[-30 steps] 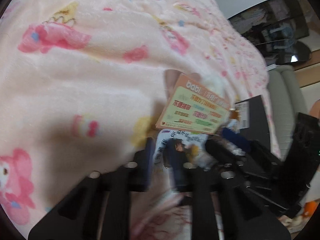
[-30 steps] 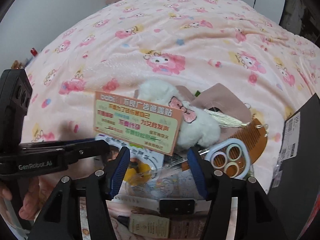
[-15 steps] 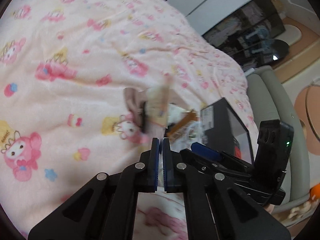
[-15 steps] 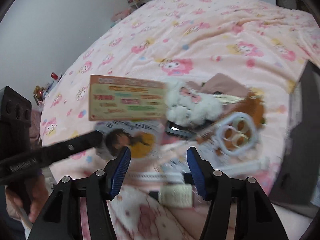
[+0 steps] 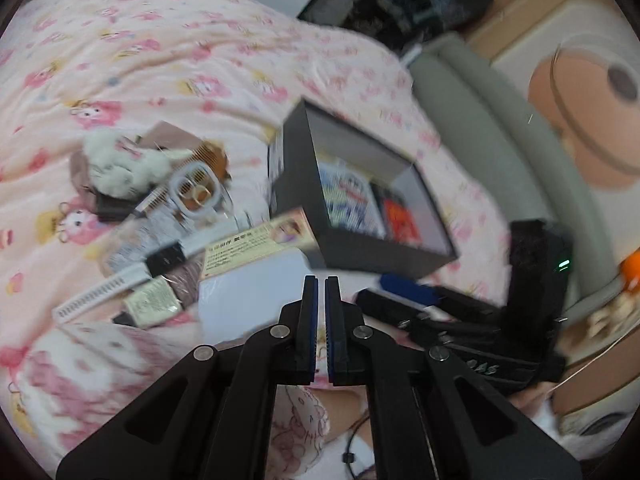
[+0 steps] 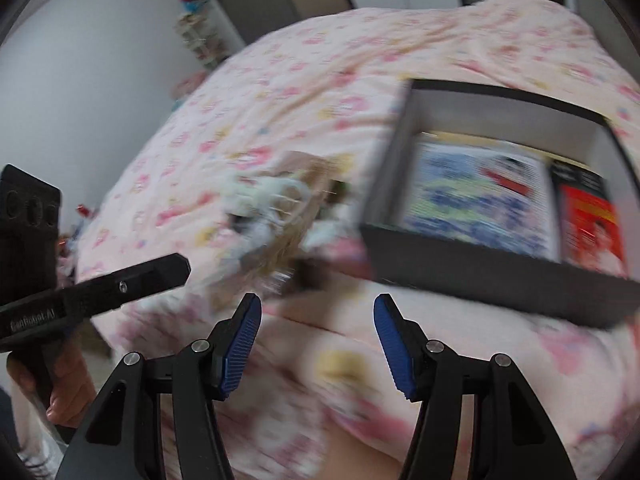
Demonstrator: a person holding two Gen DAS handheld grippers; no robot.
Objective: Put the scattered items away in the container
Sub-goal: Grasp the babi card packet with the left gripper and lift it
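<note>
Beside the rectangular black cardboard box [image 5: 362, 248] on fleecy pink bedding [image 5: 168, 56], the left gripper [image 5: 321, 286] is pinched empty, the right gripper [image 6: 316, 308] held wide, both angled downward.

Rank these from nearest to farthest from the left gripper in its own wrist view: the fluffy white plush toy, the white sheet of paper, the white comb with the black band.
1. White sheet of paper: just ahead of the shut left gripper, slightly left.
2. White comb with the black band: farther left, lying across the pile.
3. Fluffy white plush toy: far upper left, at the pile's back edge on the pink blanket.
</note>
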